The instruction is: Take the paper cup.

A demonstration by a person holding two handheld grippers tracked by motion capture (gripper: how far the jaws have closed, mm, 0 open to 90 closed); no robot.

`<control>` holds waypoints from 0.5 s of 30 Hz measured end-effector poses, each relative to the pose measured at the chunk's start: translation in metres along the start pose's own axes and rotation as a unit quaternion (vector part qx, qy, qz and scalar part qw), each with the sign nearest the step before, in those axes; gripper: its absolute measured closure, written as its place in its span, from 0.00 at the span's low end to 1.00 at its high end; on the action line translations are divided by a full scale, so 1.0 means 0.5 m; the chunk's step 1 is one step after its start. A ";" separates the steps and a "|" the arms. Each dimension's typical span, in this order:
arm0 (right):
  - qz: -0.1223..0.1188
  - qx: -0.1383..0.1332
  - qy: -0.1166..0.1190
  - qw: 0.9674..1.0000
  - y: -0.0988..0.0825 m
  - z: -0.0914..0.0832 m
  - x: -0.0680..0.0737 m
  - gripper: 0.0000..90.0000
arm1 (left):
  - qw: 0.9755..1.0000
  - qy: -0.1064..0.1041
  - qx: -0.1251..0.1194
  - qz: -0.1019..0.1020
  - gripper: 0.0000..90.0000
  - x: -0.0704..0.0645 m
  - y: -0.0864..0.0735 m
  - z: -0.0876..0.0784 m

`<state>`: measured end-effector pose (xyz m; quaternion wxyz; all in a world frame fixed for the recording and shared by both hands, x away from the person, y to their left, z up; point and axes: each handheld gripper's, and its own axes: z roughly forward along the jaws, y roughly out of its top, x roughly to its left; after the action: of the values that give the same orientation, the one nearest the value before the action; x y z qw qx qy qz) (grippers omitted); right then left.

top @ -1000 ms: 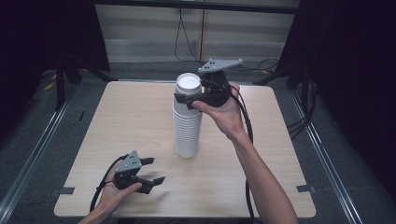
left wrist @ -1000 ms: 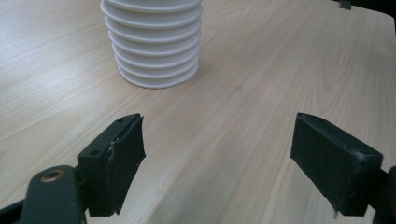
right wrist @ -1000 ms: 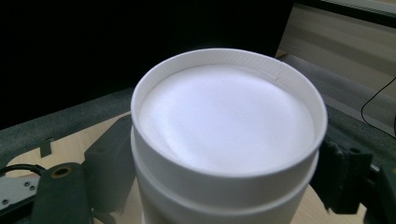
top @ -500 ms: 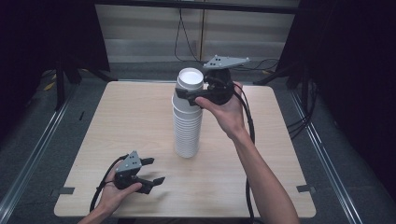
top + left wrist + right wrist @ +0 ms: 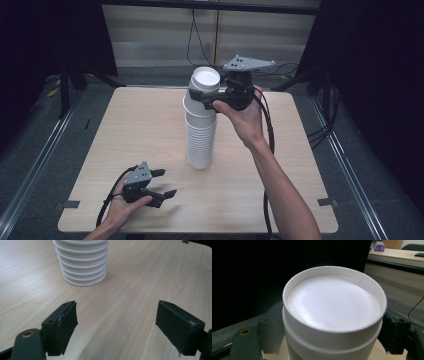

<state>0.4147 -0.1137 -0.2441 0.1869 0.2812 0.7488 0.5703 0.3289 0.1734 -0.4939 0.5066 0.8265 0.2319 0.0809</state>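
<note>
Cup stack (image 5: 201, 135) base being cut off in right gripper view, top cup (image 5: 334, 312) being clamped by right gripper (image 5: 209, 99), left gripper (image 5: 162, 183) being held unclenched, empty.

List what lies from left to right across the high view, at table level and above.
Left black two-jaw gripper held low over the light wooden table → tall stack of upside-down white paper cups → right black two-jaw gripper, jaws either side of the topmost white cup.
</note>
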 end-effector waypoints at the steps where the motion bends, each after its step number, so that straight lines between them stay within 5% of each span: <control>1: -0.001 -0.004 0.001 1.000 0.004 -0.003 0.002 0.23 | 1.000 0.000 0.001 0.001 0.19 0.000 0.000 0.000; 15: 0.006 -0.042 0.016 0.999 0.017 -0.027 0.001 0.23 | 1.000 0.000 0.002 -0.003 0.19 0.000 -0.001 0.001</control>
<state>0.4082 -0.1218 -0.2322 0.1829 0.2687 0.7255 0.6066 0.3288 0.1730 -0.4944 0.5050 0.8270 0.2342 0.0787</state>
